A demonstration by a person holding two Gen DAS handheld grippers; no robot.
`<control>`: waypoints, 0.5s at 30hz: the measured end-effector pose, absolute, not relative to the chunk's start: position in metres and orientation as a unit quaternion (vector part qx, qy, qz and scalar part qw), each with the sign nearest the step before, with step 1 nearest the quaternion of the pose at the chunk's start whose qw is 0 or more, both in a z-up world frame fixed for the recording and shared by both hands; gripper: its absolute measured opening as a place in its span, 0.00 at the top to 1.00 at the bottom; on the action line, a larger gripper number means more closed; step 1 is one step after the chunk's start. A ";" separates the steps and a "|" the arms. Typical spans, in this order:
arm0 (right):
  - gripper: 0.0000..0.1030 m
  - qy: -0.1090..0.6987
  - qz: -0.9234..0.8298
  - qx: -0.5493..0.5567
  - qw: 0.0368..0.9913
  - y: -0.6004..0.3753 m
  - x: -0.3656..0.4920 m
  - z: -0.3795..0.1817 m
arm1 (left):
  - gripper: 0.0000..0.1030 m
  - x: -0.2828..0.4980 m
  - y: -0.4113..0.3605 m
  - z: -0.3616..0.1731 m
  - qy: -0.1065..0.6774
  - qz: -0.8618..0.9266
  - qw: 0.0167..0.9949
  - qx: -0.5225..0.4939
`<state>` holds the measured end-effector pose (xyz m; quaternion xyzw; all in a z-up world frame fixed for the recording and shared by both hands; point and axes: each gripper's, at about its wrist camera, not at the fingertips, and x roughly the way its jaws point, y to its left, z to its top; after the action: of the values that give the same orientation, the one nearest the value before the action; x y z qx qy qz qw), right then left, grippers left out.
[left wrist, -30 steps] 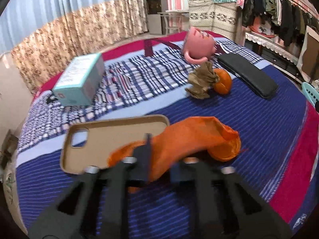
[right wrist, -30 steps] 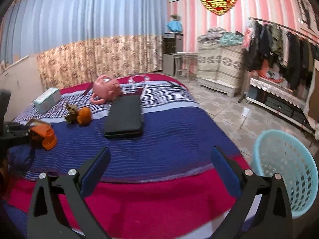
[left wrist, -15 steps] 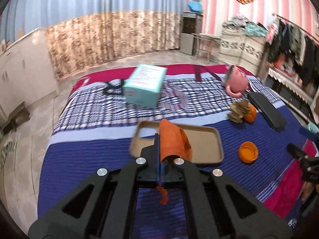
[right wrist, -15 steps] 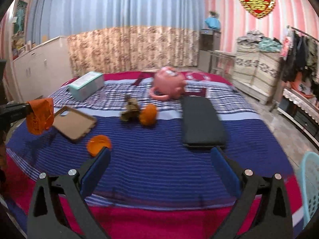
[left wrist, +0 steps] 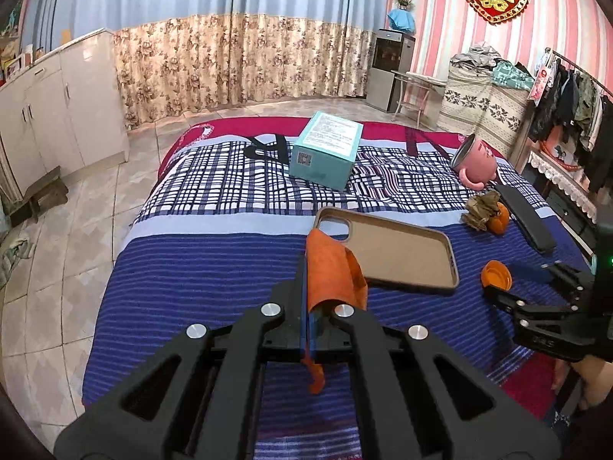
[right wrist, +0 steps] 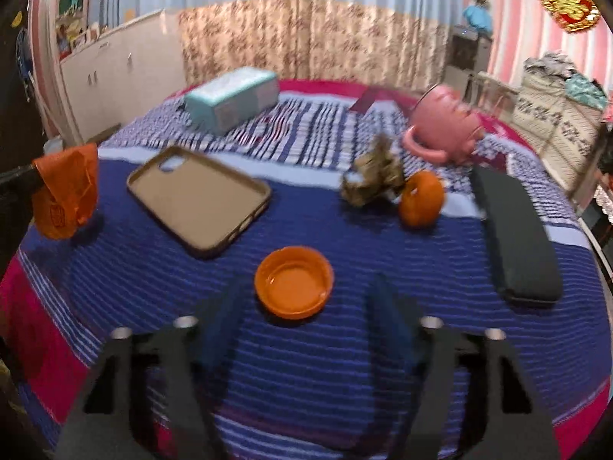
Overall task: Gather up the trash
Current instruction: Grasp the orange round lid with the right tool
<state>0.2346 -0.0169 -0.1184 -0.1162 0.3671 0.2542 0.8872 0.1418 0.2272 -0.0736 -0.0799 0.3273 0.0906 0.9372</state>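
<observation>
Meanwhile, two grippers are working over a striped bedspread (left wrist: pixel 199 280) strewn with litter.

Left gripper (left wrist: pixel 308 329) is pinching an orange wrapper (left wrist: pixel 331 274) between fully closed jaws, holding it clear of the bed in front of a brown phone case (left wrist: pixel 398 253). Right gripper (right wrist: pixel 304 306) is sitting with jaws partly apart, having just been narrowing, its fingers flanking the near edge of an orange cap (right wrist: pixel 294 281) lying open side up, not pressing it. Beyond are lying a crumpled brown wad (right wrist: pixel 373 176) touching an orange ball (right wrist: pixel 421 199), a pink mug (right wrist: pixel 446 128), a teal box (right wrist: pixel 233 99) and a black case (right wrist: pixel 513 237).
</observation>
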 end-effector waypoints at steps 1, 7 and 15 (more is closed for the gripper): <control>0.50 0.368 0.258 -0.115 0.886 -0.017 0.234 -0.119 | 1.00 0.141 0.225 -0.074 0.326 0.089 0.938 -0.079; 0.61 0.341 0.268 -0.074 0.898 -0.036 0.225 -0.107 | 1.00 0.141 0.212 -0.066 0.317 0.077 0.943 -0.074; 0.61 0.284 0.229 -0.052 0.930 -0.094 0.206 -0.075 | 1.00 0.152 0.170 -0.040 0.292 0.046 0.954 -0.049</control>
<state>0.2064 -0.0935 -0.0750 -0.0524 0.2836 0.2286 0.9298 0.1520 0.1696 -0.0398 -0.0491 0.2921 0.0457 0.9540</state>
